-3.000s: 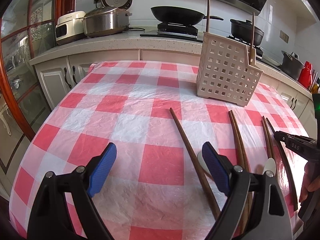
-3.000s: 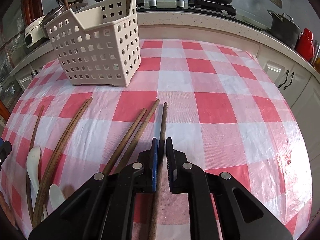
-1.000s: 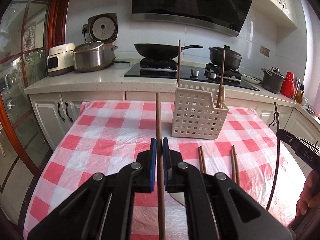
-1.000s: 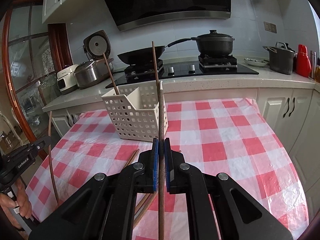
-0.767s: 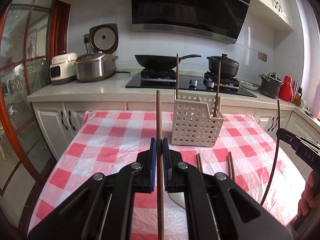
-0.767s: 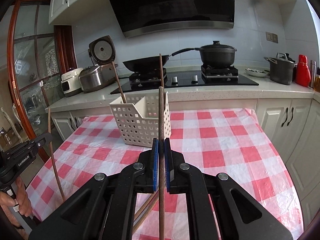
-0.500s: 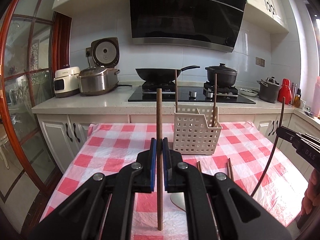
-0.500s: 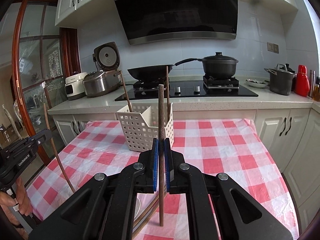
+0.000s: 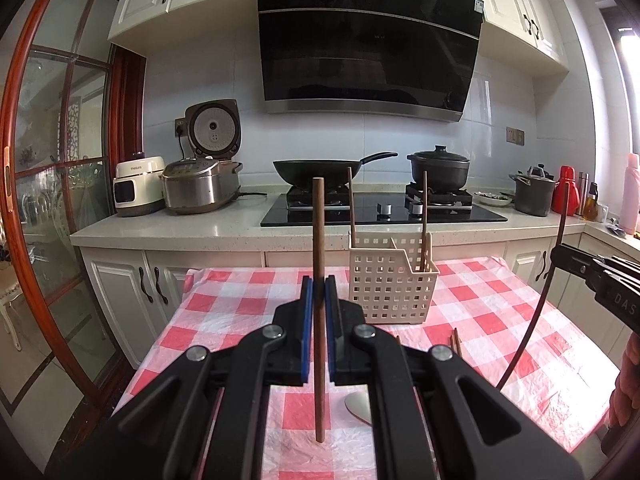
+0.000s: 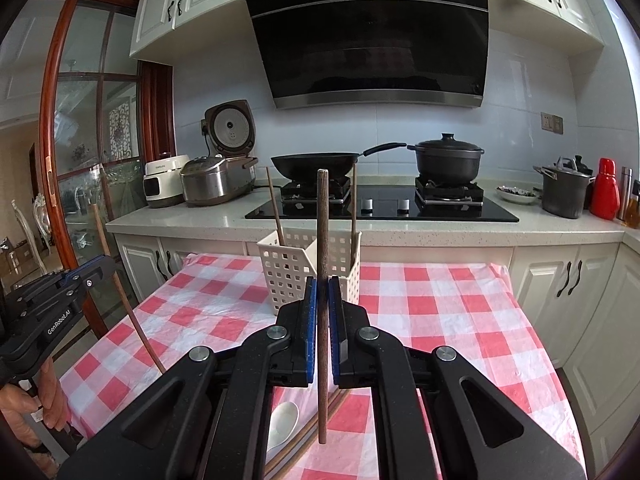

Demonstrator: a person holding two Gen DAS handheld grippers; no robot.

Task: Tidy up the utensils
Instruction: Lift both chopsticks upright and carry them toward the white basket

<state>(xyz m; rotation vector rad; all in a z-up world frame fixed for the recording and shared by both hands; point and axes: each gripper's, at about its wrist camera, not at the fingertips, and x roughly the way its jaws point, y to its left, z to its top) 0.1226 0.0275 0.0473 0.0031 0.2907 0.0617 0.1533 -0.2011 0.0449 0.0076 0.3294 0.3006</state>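
Two grippers, left gripper (image 9: 319, 300) and right gripper (image 10: 322, 304), each clamp one upright chopstick (image 9: 319, 240) short of the basket (image 9: 390, 288).

Your left gripper (image 9: 319, 292), open three seconds ago, now clamps a chopstick (image 9: 318, 240). Both it and your right gripper (image 10: 322, 292) have lifted their chopsticks upright, clear of the counter (image 10: 440, 304).

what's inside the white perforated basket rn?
Two wooden chopsticks stand in the basket, one at its left end, one at its right. Their lower ends and the basket floor are hidden behind its walls.
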